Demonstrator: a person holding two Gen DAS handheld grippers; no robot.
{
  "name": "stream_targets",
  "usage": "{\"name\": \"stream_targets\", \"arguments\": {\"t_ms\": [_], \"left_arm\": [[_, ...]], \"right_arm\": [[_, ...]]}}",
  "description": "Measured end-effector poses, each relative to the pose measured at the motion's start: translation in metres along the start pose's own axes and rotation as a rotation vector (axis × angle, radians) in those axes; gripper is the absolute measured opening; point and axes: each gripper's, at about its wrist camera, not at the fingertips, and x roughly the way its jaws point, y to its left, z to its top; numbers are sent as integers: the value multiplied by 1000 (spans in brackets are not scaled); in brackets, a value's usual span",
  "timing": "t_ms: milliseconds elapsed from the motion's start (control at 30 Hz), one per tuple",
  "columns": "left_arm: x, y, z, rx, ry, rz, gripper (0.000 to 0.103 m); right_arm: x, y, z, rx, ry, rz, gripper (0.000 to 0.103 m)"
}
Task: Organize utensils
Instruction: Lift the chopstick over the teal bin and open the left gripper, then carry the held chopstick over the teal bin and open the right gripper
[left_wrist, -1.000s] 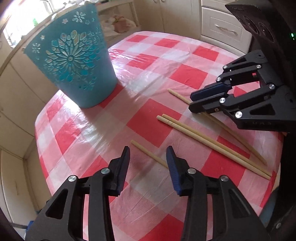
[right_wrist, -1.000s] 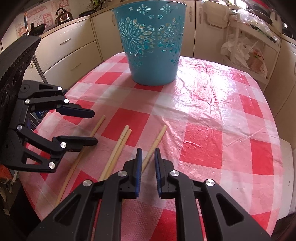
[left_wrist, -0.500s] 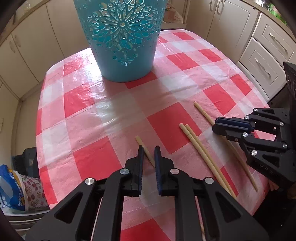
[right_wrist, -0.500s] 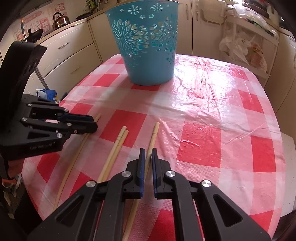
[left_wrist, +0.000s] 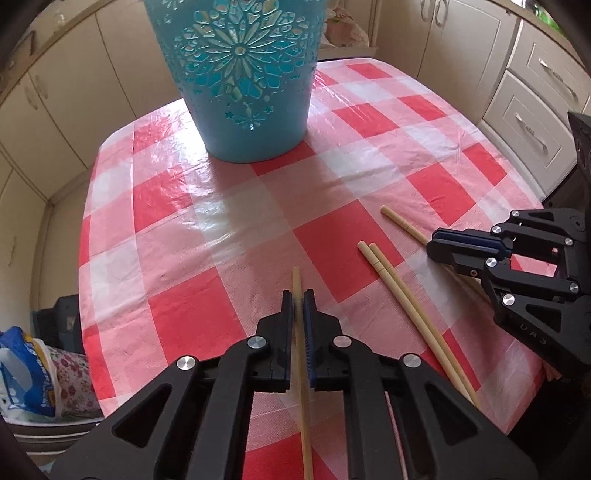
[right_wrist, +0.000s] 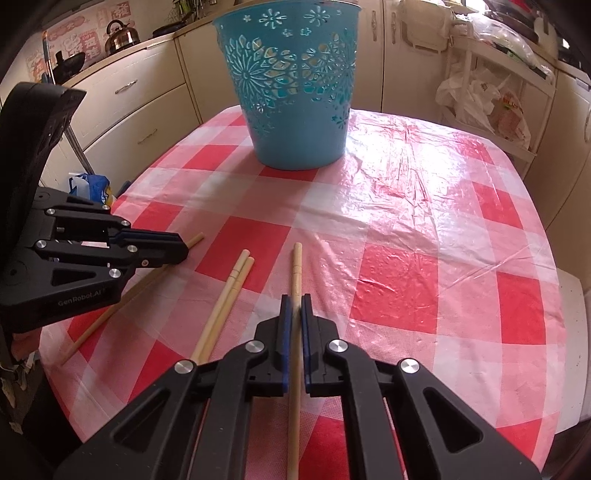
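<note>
Cream kitchen cabinets ring a tabletop (left_wrist: 229, 221) dressed in glossy red-and-white checked plastic, creased and catching the window light. At twelve o'clock on it stands a turquoise plastic bucket (right_wrist: 291, 92), tapered, its wall pierced with flower cut-outs — no chopstick can be seen in it, so the sorting looks barely begun.

Four pale, slim bamboo chopsticks are in sight. The left gripper (left_wrist: 298, 299) has its fingers pinched tight on one chopstick (left_wrist: 296, 280), which points to twelve o'clock. The right gripper (right_wrist: 296, 301) is likewise clamped on another chopstick (right_wrist: 296, 266). Between the two, a pair of chopsticks (right_wrist: 236, 280) lies side by side, touching, at about ten o'clock from the right gripper.

To my eye, both held sticks have yet to reach the bucket, and the pair waits after that.
</note>
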Motion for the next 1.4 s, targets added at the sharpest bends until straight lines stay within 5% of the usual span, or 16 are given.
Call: {"name": "stream_targets", "arguments": {"t_ms": [133,233,400,533,733,933,1200,1333,1400], "left_arm": [[-23,2,7,-12,-87,-22,4],[-72,20,22,-76,-262,-94,4],[-163,59,69,-165,-677,-164,4],[-176,74,118,-246,-847,-123,4],[-165,76,178,-351,-996,-16,4],[-126,65,194,-340,-962,39,4],[-88,51,149,-227,-825,79,10],[-99,55,100,-255,-835,97,55],[-107,61,71,-299,-849,116,70]], "right_arm": [[-2,-5,-1,30,-4,21,6],[-4,-17,-3,110,-8,68,6],[-1,-25,-3,188,-13,113,6],[-1,-26,-3,201,-19,118,6],[0,-29,-3,211,-22,129,6],[0,-30,-4,207,-22,130,6],[0,-20,-2,154,-19,84,6],[0,-20,-2,151,-19,84,6],[0,-21,-2,154,-19,86,6]]}}
